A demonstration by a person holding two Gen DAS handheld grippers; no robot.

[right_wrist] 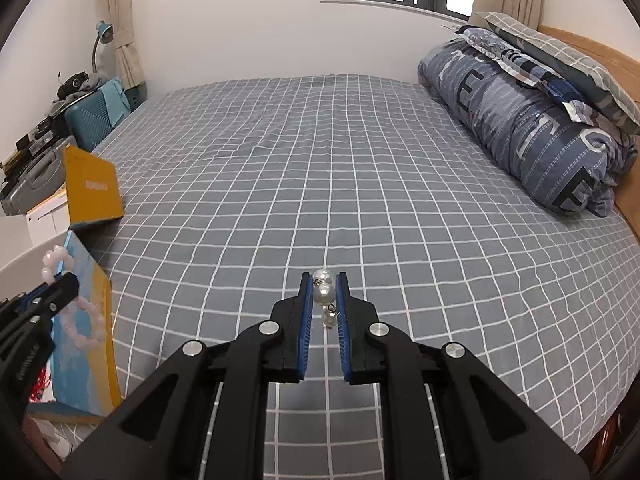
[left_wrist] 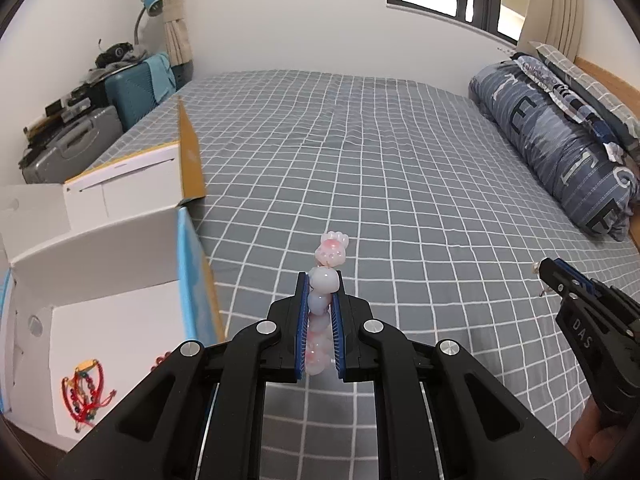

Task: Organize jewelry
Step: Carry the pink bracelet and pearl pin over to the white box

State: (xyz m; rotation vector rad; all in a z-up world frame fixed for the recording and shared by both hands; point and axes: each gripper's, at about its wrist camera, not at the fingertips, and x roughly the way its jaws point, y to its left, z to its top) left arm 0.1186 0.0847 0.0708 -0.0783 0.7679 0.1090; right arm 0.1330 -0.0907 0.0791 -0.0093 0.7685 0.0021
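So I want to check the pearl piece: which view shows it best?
The right wrist view: the pearl piece sits close-up between the right claw's pads. The left wrist view shows only one pearl at that claw's tip.

We found the grey checked bed sheet (right_wrist: 320,168) open from ten through one o'clock of the right wrist view, nothing lying on it there. At two o'clock the rolled blue quilt (right_wrist: 532,120) and the pillows (right_wrist: 560,52) on it walled off that edge. At nine o'clock the white box (left_wrist: 100,248) stood on the sheet, its yellow flap (right_wrist: 93,188) upright and its blue-faced flap (right_wrist: 80,328) leaning outward, narrowing entry from the bed side. A red cord bracelet (left_wrist: 86,392) lay on the box floor. The left gripper (right_wrist: 66,280) hung just beside the blue-faced flap, well apart from the right gripper (left_wrist: 540,270).
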